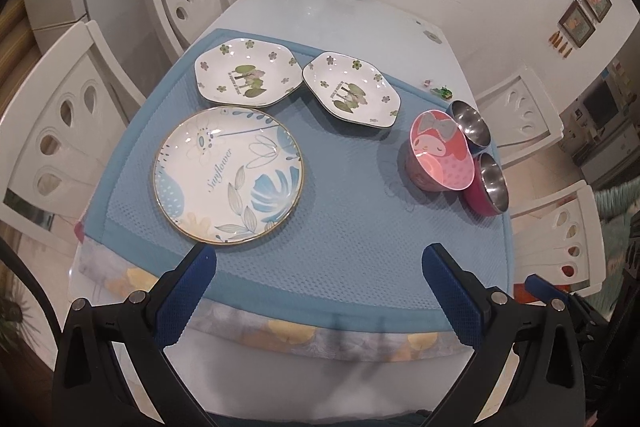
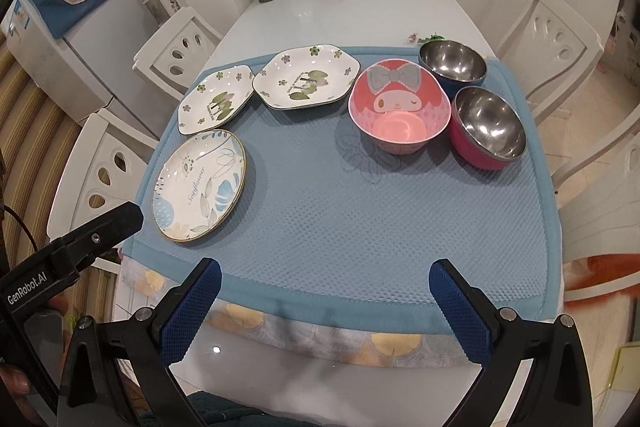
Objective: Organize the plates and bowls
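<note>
Jaws of the left gripper (image 1: 320, 263) and right gripper (image 2: 325, 279) are held wide, empty, at lower frame. Beyond, a round plate (image 1: 227, 179) is seen centre-left, bowls (image 2: 400, 107) upper right.

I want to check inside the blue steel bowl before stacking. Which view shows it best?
The right wrist view: the blue steel bowl shows its whole open interior, unobstructed. In the left wrist view it sits partly hidden behind the pink cartoon bowl, seen at a steep slant.
</note>
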`<act>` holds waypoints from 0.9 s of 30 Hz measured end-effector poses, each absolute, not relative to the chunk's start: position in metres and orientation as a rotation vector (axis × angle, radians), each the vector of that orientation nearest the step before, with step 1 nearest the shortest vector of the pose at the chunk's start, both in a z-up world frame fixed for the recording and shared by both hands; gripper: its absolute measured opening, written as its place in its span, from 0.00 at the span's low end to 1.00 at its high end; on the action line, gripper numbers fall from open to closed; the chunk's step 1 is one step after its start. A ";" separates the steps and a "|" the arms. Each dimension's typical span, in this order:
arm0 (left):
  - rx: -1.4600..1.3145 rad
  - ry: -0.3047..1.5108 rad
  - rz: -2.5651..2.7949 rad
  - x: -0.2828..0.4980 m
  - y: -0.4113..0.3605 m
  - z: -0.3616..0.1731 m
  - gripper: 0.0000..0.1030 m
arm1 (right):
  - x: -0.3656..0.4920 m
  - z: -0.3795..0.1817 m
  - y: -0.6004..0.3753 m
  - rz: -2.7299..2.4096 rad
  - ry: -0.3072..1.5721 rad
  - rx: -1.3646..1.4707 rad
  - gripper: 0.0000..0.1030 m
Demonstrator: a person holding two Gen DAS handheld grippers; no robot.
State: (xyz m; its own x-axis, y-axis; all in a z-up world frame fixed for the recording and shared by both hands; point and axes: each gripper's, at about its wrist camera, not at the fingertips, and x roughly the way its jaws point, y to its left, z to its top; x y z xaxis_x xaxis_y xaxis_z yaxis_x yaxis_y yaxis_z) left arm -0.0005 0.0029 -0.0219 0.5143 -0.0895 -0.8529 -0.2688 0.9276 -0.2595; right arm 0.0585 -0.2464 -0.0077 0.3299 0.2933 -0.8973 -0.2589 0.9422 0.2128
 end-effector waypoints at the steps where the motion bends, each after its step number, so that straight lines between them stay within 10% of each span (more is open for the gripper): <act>1: -0.396 1.029 0.109 -0.001 0.005 -0.022 1.00 | 0.059 -0.008 -0.248 0.363 1.183 0.039 1.00; 27: -0.508 0.790 0.234 -0.028 0.069 0.001 1.00 | 0.063 -0.019 -0.262 0.475 1.166 0.161 1.00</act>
State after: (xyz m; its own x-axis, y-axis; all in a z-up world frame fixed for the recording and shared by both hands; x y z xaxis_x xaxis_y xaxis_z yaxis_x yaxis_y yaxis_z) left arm -0.0281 0.0687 0.0008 0.6866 0.0135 -0.7269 -0.3844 0.8554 -0.3471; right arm 0.0627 -0.2624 -0.0194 0.3079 0.4390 -0.8441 -0.2756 0.8903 0.3625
